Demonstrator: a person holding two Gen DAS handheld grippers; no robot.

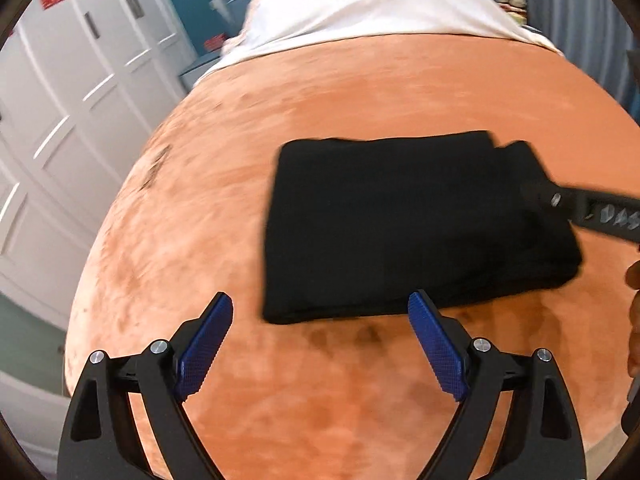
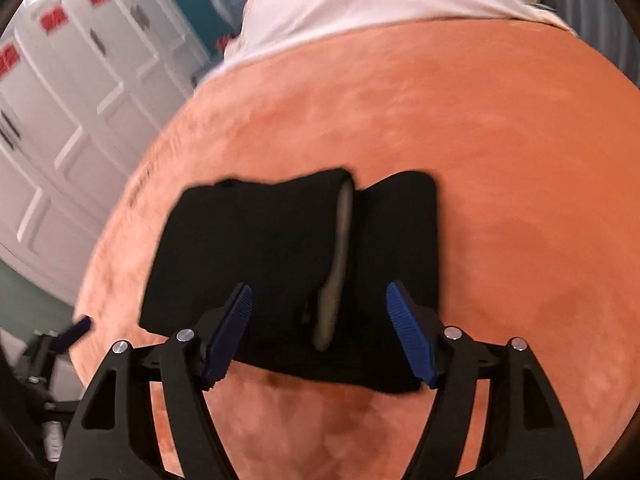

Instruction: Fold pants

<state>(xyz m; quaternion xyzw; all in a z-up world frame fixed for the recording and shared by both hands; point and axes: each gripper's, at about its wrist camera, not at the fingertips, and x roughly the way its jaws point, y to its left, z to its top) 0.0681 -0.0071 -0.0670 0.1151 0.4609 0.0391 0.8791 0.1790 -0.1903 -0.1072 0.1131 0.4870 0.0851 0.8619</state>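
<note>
Pants, black and already doubled into a compact rectangle, lie mid-way across the orange bedspread, so folding looks nearly done; the left tool and right tool, both spread wide and empty, likely need only a final squaring.

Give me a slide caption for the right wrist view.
Open right claw poised over folded black pants on the orange blanket, nothing gripped.
</note>
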